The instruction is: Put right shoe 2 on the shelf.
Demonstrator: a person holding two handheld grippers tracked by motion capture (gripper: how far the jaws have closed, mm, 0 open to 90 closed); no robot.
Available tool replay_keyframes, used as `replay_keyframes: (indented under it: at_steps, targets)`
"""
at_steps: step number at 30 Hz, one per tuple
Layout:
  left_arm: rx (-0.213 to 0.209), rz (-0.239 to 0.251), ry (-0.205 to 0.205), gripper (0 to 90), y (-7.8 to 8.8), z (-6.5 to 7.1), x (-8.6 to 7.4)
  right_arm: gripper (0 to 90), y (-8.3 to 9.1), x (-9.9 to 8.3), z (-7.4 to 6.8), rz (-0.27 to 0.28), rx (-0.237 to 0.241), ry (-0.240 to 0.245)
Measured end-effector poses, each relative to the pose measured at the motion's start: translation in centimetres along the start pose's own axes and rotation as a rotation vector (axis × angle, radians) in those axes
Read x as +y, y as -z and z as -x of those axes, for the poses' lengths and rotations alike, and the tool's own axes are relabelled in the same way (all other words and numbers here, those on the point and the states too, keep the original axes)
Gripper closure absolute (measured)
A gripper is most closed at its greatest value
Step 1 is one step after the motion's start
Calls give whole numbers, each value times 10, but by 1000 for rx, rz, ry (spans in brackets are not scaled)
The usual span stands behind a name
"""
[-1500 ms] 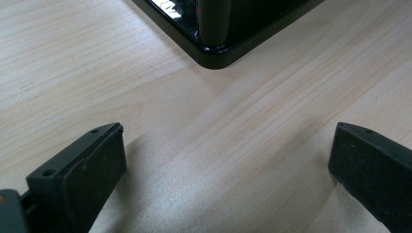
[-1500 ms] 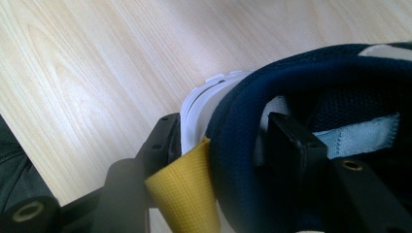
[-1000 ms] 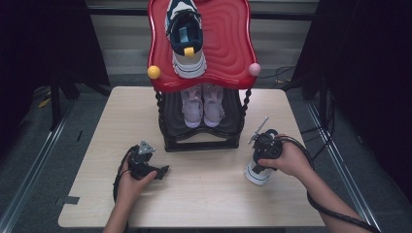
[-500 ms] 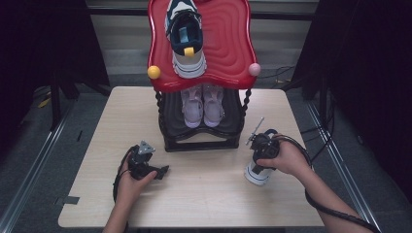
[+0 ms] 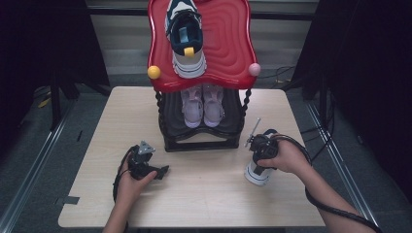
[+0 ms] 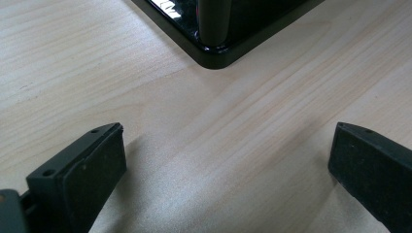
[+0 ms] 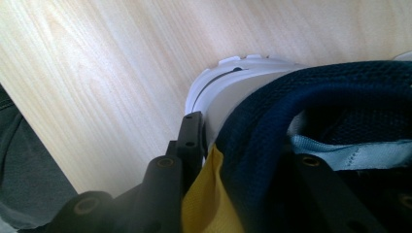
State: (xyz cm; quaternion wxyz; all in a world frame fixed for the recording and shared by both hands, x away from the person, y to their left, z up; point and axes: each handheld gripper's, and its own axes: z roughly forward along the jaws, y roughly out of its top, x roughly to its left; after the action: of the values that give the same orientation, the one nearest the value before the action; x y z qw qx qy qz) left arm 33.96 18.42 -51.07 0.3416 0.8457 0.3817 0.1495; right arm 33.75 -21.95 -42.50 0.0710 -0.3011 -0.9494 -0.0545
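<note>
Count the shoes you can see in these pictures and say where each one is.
4: one navy-and-white shoe on the red top shelf, two pink shoes on the lower shelf, one held on the table by the right hand-held gripper.

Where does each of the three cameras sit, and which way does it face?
High view: above the person's side, facing forward and down on the table, shoe rack, both forearms and grippers.
Left gripper view: rides the left gripper, facing the rack's base corner past open jaws.
Right gripper view: rides the right gripper, jaws clamping a navy shoe's heel collar.
Shared: the table, rack and shoe.
</note>
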Motion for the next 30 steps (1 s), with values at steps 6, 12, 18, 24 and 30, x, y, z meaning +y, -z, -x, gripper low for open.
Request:
replay_keyframes:
  at_steps: [6,12,18,24,30]
  targets:
    - [-1,1,0,0,0,0,0,705,1,-1,1,-15,-6,29]
    - [0,0,0,0,0,0,0,698,2,-2,1,-42,-10,50]
    - [0,0,0,0,0,0,0,694,2,0,0,-70,-27,63]
    - [0,0,0,0,0,0,0,704,2,0,0,-101,-33,81]
    - [1,0,-1,0,0,0,0,709,4,-2,-3,-108,-34,93]
